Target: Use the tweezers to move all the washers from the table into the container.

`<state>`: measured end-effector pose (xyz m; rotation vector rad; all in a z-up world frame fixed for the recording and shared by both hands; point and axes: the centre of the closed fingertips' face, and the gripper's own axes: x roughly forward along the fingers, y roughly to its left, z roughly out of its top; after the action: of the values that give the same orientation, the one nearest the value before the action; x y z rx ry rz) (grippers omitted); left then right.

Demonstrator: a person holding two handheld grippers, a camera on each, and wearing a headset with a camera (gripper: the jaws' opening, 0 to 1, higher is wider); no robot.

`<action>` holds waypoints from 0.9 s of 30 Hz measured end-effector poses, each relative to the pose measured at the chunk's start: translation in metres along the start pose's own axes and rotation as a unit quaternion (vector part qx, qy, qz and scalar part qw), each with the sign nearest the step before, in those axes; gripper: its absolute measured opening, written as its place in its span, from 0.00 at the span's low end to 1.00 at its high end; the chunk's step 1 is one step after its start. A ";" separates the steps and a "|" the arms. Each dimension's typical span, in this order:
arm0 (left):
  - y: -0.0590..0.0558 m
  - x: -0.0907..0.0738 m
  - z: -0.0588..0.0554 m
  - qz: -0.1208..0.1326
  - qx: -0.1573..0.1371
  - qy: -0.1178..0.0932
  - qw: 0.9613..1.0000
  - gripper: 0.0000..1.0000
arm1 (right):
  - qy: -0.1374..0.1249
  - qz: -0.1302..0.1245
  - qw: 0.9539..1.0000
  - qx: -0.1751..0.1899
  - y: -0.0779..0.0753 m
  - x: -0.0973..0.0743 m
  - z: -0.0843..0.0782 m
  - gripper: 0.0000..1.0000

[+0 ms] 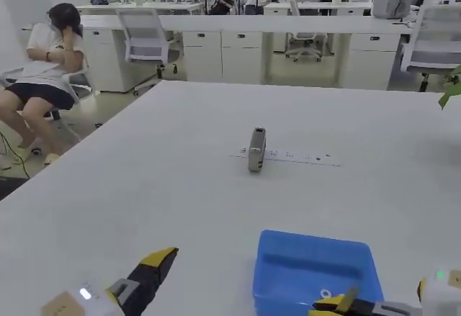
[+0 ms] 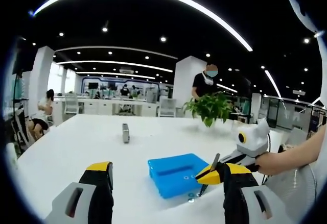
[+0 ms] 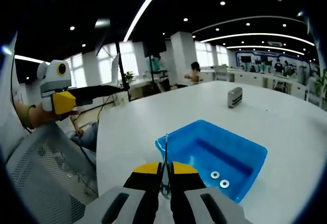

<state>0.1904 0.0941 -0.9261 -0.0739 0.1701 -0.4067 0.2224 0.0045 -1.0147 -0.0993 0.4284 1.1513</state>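
1. Head view: A blue container (image 1: 288,255) is seen on the white surface (image 1: 144,186), close to the bottom edge. The right claw (image 1: 330,306) is held over its near side with the tweezers (image 1: 351,299) gripped. The left claw (image 1: 155,265) is placed left of the container, apart from it. A grey block (image 1: 256,149) is noted farther out.
2. Left gripper view: The left claw's jaws are spread wide, and nothing is held. The tweezers are angled down beside the container's near corner.
3. Right gripper view: The right claw is narrowed onto the tweezers, which are held upright between the jaws. Two washers (image 3: 214,174) are seen flat on the container floor, near one corner.
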 end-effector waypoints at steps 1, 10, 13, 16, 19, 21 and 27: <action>0.001 0.000 -0.001 0.003 0.002 0.003 1.000 0.91 | 0.003 0.002 1.000 -0.004 0.002 0.000 -0.001 0.03; 0.003 0.001 -0.005 0.018 0.011 0.012 1.000 0.93 | 0.001 0.015 1.000 0.005 0.015 -0.007 -0.002 0.03; 0.003 0.001 -0.002 0.020 0.014 0.007 1.000 0.93 | -0.001 0.017 1.000 0.002 0.016 -0.013 0.000 0.03; 0.006 0.001 -0.004 0.031 0.019 0.014 0.999 0.94 | -0.024 0.024 0.999 0.022 0.019 -0.023 0.008 0.03; 0.009 0.000 0.000 0.038 0.016 0.002 0.999 0.94 | -0.029 0.022 0.999 0.016 0.020 -0.034 0.012 0.03; 0.010 0.000 0.000 0.042 0.015 0.000 0.999 0.95 | -0.037 0.024 0.999 0.016 0.022 -0.043 0.014 0.03; 0.010 0.000 -0.005 0.055 0.033 0.017 0.998 0.94 | -0.059 0.016 0.998 0.009 0.022 -0.053 0.025 0.03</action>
<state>0.1936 0.1032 -0.9320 0.0082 0.1937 -0.3042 0.1918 -0.0246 -0.9688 -0.0090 0.3372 1.1774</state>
